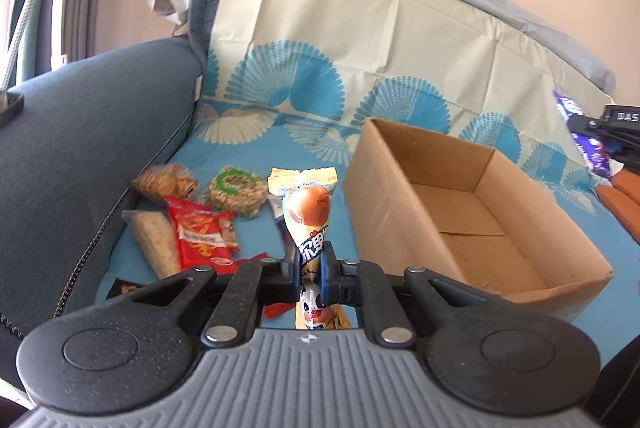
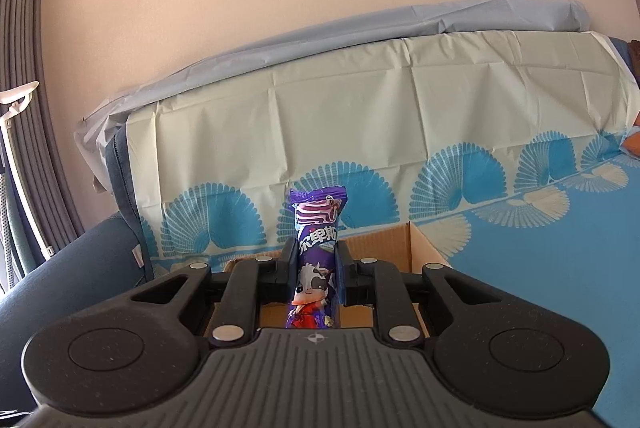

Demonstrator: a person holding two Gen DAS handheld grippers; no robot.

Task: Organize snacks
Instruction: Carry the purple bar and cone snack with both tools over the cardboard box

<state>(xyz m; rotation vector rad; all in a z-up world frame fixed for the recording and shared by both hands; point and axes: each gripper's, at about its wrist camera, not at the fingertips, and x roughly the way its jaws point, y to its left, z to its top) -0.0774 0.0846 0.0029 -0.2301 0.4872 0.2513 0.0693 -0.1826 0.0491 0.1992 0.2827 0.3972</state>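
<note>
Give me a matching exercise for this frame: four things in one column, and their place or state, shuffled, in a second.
1. cream lollipop packet
2. purple lollipop packet
3. cardboard box
4. red snack bag

A. lying on the blue cover
B. clamped in the right gripper
C. open, nothing visible inside
D. clamped in the left gripper

Pairs: 1-D, 2-B, 3-C, 4-A

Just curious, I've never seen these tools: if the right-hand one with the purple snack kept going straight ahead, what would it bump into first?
Probably the cardboard box just ahead and below; beyond it, the covered sofa back. Depth is hard to judge.
</note>
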